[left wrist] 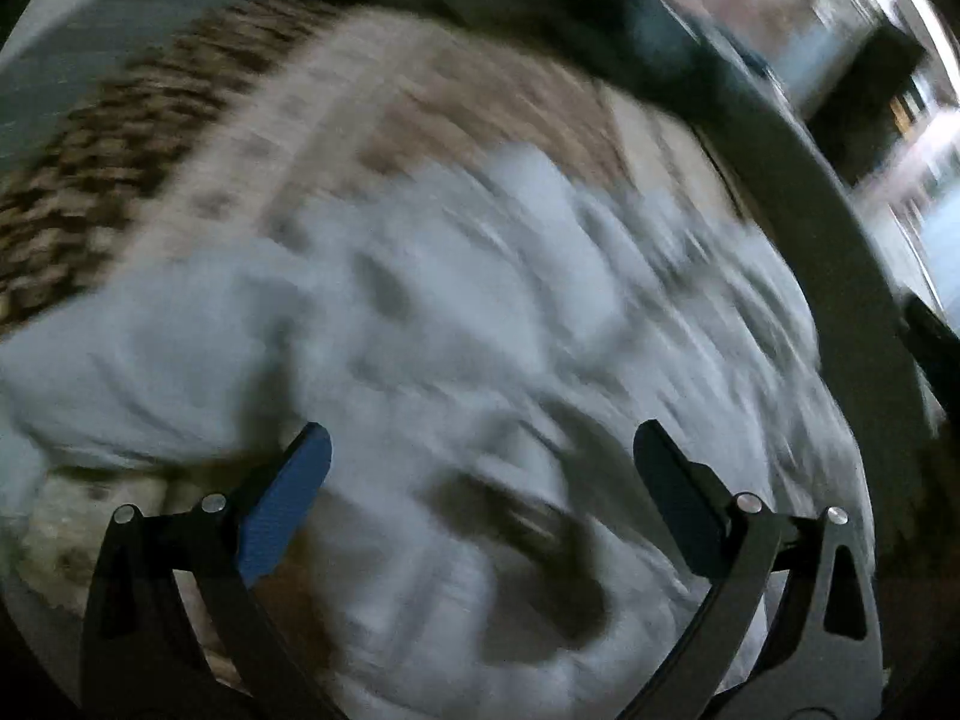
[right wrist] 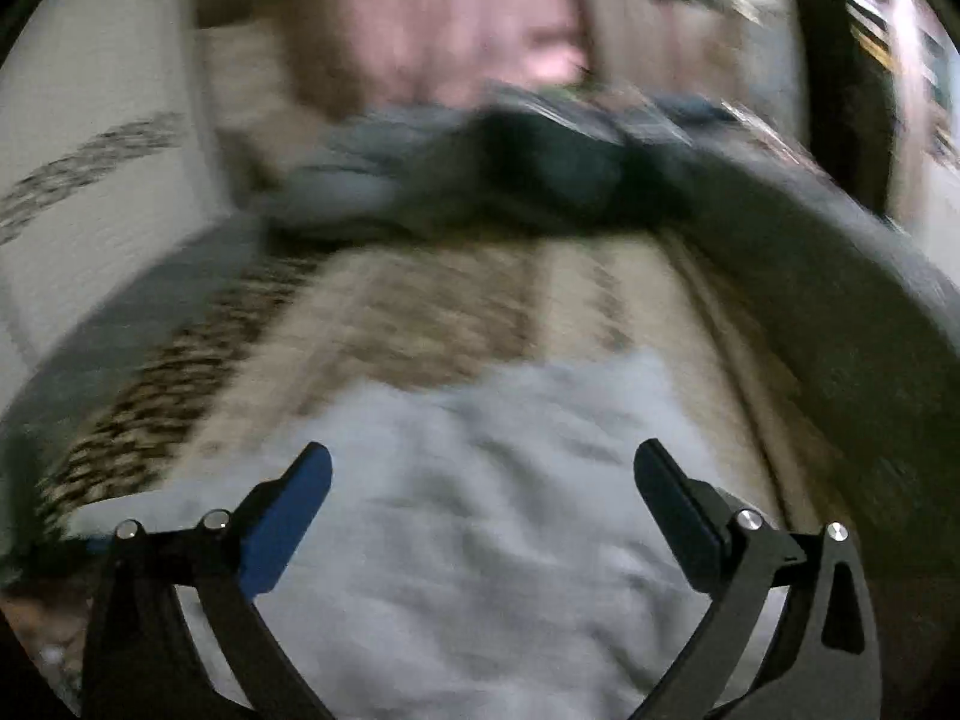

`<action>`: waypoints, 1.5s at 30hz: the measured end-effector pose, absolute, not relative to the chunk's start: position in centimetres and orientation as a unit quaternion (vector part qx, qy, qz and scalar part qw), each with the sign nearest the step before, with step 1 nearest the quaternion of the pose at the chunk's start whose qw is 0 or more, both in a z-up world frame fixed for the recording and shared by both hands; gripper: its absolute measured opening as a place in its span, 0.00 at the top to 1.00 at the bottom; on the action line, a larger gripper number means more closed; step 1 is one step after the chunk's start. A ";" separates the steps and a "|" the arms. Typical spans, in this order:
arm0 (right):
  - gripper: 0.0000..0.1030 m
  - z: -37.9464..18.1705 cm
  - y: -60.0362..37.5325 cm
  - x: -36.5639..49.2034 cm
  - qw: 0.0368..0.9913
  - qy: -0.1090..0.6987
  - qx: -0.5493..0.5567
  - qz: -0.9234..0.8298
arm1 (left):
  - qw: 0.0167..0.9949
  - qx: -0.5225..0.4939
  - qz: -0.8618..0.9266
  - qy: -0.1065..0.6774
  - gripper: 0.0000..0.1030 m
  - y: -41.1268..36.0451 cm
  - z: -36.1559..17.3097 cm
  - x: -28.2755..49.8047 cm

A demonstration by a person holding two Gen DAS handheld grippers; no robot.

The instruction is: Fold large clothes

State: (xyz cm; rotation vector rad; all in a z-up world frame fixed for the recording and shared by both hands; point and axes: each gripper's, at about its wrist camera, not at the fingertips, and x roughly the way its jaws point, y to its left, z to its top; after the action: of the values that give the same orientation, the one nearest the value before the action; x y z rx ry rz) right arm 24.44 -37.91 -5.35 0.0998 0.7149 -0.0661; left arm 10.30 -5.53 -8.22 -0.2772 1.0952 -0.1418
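A pale grey-white, heavily creased cloth garment [left wrist: 456,312] is seen spread over a bed covered with a beige and brown patterned bedspread [left wrist: 420,90]. In the left wrist view the garment fills the middle and lower part of the frame, with dark folds gathered low between the jaws; its exact kind cannot be told, as both views are blurred. In the right wrist view the same pale garment [right wrist: 498,480] is laid below and ahead of the jaws, its far edge resting on the bedspread [right wrist: 420,312].

The left gripper [left wrist: 483,450] is held above the garment with its jaws spread wide, and nothing is gripped between them; whether the fingertips touch the cloth cannot be told. The right gripper [right wrist: 483,468] is likewise held over the garment with jaws wide apart and empty.

A darker checkered brown band [left wrist: 90,192] is seen along the left side of the bedspread. A dark grey curved edge [left wrist: 840,252] is seen beside the garment on the right in the left wrist view. At the far end of the bed, a heap of dark blue and grey cloth [right wrist: 540,162] is piled. Behind it, a pinkish curtain [right wrist: 456,24] is made out, and a white wall [right wrist: 102,120] is seen to the left.
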 end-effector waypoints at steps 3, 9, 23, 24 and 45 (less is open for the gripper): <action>0.02 -7.6 -43.7 24.3 0.917 0.382 0.057 -0.099 | 0.817 -0.108 -0.103 0.557 0.03 -9.0 -10.4 10.8; 0.02 -10.8 -52.0 22.8 0.884 0.419 0.128 -0.163 | 0.788 -0.068 -0.070 0.608 0.03 -11.6 -14.7 13.2; 0.05 -18.1 -51.5 24.2 0.830 0.541 0.106 -0.088 | 0.856 0.046 0.016 0.514 0.87 -9.8 -10.8 15.1; 0.16 -18.1 -51.2 24.3 0.830 0.541 0.111 -0.079 | 0.873 0.053 0.056 0.481 0.87 -8.2 -9.2 15.2; 0.71 -21.0 -46.7 28.6 0.824 0.566 0.004 -0.021 | 0.872 -0.033 0.122 0.474 0.03 -1.1 -10.2 15.4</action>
State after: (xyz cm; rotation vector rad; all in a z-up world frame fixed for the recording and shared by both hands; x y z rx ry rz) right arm 28.61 -46.73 -21.02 0.0085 1.2041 -0.0456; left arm 15.43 -1.12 -10.17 -0.0697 0.9902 0.2545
